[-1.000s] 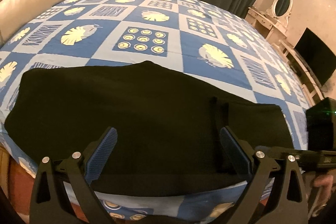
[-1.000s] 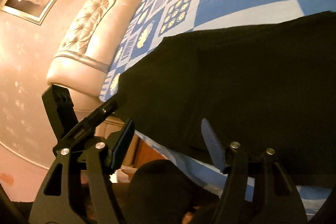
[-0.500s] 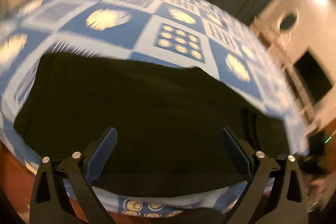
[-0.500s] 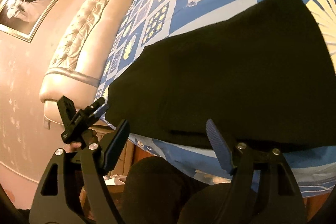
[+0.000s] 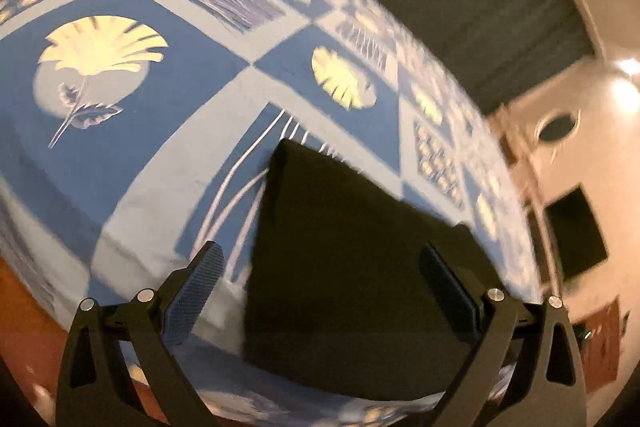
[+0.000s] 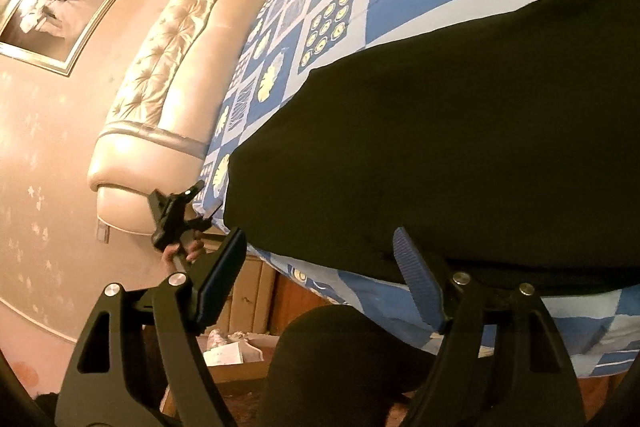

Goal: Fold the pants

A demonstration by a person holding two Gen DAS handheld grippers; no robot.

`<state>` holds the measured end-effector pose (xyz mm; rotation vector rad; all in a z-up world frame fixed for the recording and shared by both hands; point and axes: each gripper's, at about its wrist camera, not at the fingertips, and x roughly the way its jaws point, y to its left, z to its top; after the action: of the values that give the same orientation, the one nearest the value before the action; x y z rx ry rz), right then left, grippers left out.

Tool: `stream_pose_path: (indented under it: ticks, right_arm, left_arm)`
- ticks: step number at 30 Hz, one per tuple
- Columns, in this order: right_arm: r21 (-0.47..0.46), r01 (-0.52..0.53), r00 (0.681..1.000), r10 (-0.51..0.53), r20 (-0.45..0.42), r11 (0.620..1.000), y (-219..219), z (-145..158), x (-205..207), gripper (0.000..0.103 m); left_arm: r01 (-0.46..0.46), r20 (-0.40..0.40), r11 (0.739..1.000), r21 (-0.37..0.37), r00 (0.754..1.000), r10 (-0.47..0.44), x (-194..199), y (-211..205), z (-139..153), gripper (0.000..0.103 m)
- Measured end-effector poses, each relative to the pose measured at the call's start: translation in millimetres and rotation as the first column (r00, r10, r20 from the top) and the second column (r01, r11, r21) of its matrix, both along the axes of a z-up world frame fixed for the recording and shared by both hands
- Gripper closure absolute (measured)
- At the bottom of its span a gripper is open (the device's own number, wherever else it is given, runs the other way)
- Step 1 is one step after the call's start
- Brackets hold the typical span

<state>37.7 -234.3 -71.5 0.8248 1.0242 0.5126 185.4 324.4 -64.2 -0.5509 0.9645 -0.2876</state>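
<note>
The black pants [image 5: 352, 267] lie flat, folded lengthwise, on the blue patterned bed cover near the bed's front edge. My left gripper [image 5: 320, 291] is open and empty, just above the pants' left end. In the right wrist view the pants [image 6: 460, 131] fill the right half. My right gripper [image 6: 320, 267] is open and empty, hovering at the pants' front edge. The left gripper also shows in the right wrist view [image 6: 176, 211], held by a hand at the pants' far left end.
The bed cover [image 5: 140, 147] stretches away from the pants. A padded cream headboard [image 6: 160, 99] stands at the left. Dark curtains [image 5: 480, 7], a dresser with an oval mirror [image 5: 558, 127] and a dark screen [image 5: 576, 231] are at the right. Wooden floor and boxes [image 6: 240, 343] lie below the bed edge.
My left gripper has swung left to the pants' left end, its view now blurred. My right gripper has shifted slightly along the front edge. Both stay open.
</note>
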Motion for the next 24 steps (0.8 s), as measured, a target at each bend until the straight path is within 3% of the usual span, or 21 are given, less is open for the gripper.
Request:
stream_pose_path:
  ticks: [3,5,9,11,17,18,19,21,24]
  right_arm:
    - [0.009,0.007,1.0,-0.007,-0.009,1.0,-0.2,-3.2,1.2,0.026]
    - [0.012,0.011,1.0,-0.01,-0.019,1.0,0.1,-6.8,1.9,0.026]
    - [0.026,0.02,0.999,-0.019,-0.043,0.999,2.5,-17.0,3.2,0.022]
    - [0.031,0.028,0.999,-0.027,-0.046,0.999,3.6,-19.4,3.3,0.021]
    - [0.055,0.05,0.998,-0.047,-0.048,0.997,2.3,-19.9,1.8,0.02]
    - [0.061,0.054,0.998,-0.051,-0.048,0.997,1.3,-20.1,1.3,0.02]
    - [0.071,0.061,0.997,-0.058,-0.048,0.996,0.1,-20.3,0.2,0.02]
    - [0.082,0.069,0.997,-0.066,-0.047,0.994,-1.6,-21.0,-1.4,0.02]
    - [0.089,0.078,0.996,-0.073,-0.054,0.993,-4.5,-22.6,-3.4,0.02]
  left_arm:
    - [0.045,-0.066,0.999,0.01,0.997,-0.044,17.6,0.9,-17.7,0.006]
    - [0.055,-0.049,0.998,-0.018,0.997,-0.056,20.0,1.4,-21.2,0.006]
    - [0.108,-0.034,0.978,-0.176,0.993,-0.116,17.2,-3.2,-27.3,0.006]
    - [0.15,-0.021,0.955,-0.256,0.987,-0.161,12.9,-8.3,-31.2,0.006]
    - [0.098,-0.031,0.932,-0.348,0.993,-0.116,10.8,-3.0,-41.3,0.007]
    - [0.092,-0.041,0.937,-0.336,0.993,-0.112,11.5,-4.0,-40.6,0.016]
    - [0.081,-0.068,0.954,-0.29,0.992,-0.105,11.7,-5.9,-39.8,0.038]
    - [0.047,-0.124,0.972,-0.232,0.989,-0.078,14.1,-4.8,-41.0,0.071]
    - [-0.021,-0.167,0.952,-0.305,0.985,-0.032,8.9,4.2,-46.0,0.074]
